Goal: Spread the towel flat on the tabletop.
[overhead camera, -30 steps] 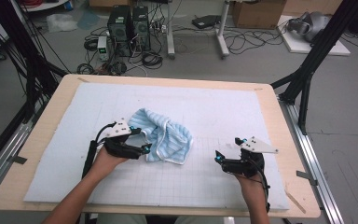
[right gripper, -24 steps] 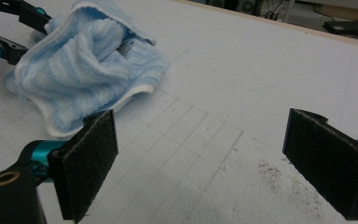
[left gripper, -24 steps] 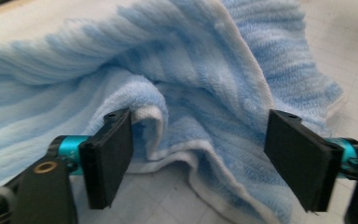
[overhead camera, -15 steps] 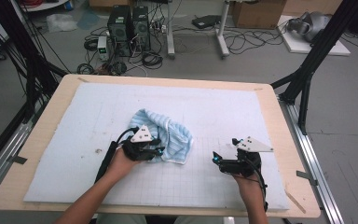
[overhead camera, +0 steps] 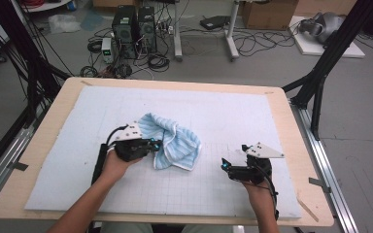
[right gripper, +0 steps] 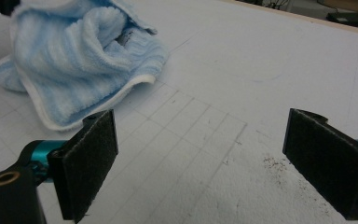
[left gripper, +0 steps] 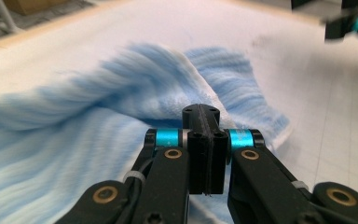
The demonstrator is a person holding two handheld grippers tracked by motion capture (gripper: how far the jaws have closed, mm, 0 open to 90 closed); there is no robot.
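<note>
A crumpled blue-and-white striped towel (overhead camera: 178, 143) (left gripper: 98, 116) (right gripper: 74, 56) lies left of centre on the white gridded mat (overhead camera: 233, 111). My left gripper (overhead camera: 158, 143) (left gripper: 200, 111) is at the towel's left edge. Its jaws have just been closing and now press together on a fold of the cloth, which rises in a ridge towards the tips. My right gripper (overhead camera: 225, 165) (right gripper: 200, 163) rests low over the mat to the right of the towel and apart from it. It is open wide, with nothing between its pads (right gripper: 91, 163).
The mat covers a wooden table (overhead camera: 53, 121). Black frame legs (overhead camera: 320, 73) stand at both sides. Computer towers (overhead camera: 133, 24) and cables lie on the floor beyond the far edge. Bare mat stretches behind and to the right of the towel.
My left gripper went from beside the towel onto it, shut its jaws, and drew back to the left with the cloth bunching up. The right gripper stayed where it was, open.
</note>
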